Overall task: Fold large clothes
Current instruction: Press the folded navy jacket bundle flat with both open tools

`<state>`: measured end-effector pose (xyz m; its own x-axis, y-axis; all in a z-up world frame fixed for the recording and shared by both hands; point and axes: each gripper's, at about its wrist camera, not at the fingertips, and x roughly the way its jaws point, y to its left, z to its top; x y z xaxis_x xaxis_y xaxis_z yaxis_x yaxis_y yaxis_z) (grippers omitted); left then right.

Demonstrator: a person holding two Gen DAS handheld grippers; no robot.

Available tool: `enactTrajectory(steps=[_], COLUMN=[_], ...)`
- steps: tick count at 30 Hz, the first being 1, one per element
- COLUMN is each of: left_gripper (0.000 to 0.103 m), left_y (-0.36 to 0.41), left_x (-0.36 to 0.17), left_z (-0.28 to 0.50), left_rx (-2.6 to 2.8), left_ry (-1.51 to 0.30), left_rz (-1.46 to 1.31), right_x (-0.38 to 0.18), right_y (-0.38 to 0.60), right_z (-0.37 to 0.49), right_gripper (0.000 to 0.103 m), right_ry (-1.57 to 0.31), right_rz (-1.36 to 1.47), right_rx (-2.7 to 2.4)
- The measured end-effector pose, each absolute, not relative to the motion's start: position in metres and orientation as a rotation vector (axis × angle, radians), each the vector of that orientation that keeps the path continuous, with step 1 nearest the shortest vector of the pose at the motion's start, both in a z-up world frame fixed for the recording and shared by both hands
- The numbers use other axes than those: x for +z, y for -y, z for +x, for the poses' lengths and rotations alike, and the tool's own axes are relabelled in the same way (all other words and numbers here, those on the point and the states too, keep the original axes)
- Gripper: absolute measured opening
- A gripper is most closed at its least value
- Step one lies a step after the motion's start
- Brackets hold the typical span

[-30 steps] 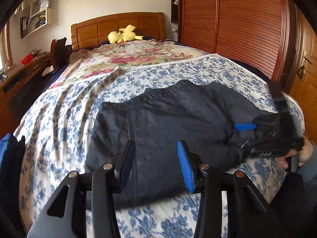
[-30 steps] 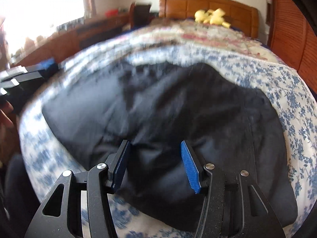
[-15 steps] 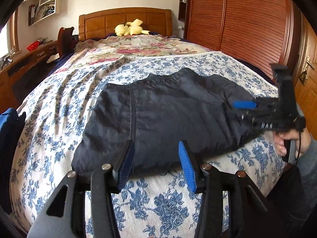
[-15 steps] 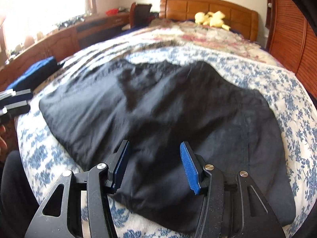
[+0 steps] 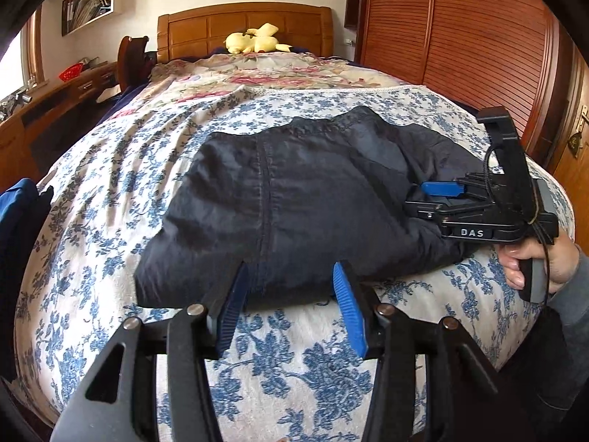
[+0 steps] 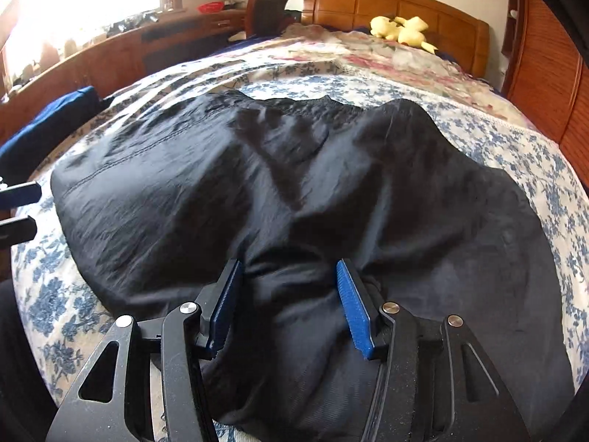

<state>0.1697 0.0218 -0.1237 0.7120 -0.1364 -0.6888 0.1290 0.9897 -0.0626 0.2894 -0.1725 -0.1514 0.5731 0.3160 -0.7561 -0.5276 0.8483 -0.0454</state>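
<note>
A large dark navy garment [image 5: 313, 206] lies folded and spread on the blue-flowered bedspread [image 5: 110, 202]; it fills the right wrist view [image 6: 294, 202]. My left gripper [image 5: 291, 302] is open and empty at the garment's near edge, just above the bedspread. My right gripper [image 6: 287, 302] is open with bunched dark cloth between its blue pads [image 6: 353, 313], not clamped. The right gripper also shows in the left wrist view [image 5: 438, 195], held by a hand at the garment's right end.
A yellow plush toy [image 5: 254, 38] sits by the wooden headboard [image 5: 243, 25]. A pink-flowered quilt [image 5: 257, 77] covers the far half of the bed. A wooden wardrobe [image 5: 460, 37] stands right, a desk [image 5: 44, 110] left. Blue cloth [image 6: 48, 125] lies at the bed's left edge.
My left gripper has drawn back from over the garment to its near edge. The right gripper has settled lower at the garment's right end. Both stay open.
</note>
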Motion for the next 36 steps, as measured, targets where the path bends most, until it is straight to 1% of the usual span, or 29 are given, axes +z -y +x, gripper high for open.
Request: enactTrajectory(steps=[16, 36], left_gripper=[0.047, 0.048], left_y=[-0.082, -0.095], left_x=[-0.125, -0.168], left_z=[0.184, 0.198], left_rx=[0.01, 0.055], left_ry=[-0.759, -0.876], left_rz=[-0.048, -0.041], right_x=[-0.153, -0.148], right_y=[0.171, 0.171], right_z=[0.285, 0.283], right_gripper=[0.054, 0.054], right_ry=[-0.808, -0.794], right_rz=[-0.299, -0.303], right_rx=[0.492, 0.483])
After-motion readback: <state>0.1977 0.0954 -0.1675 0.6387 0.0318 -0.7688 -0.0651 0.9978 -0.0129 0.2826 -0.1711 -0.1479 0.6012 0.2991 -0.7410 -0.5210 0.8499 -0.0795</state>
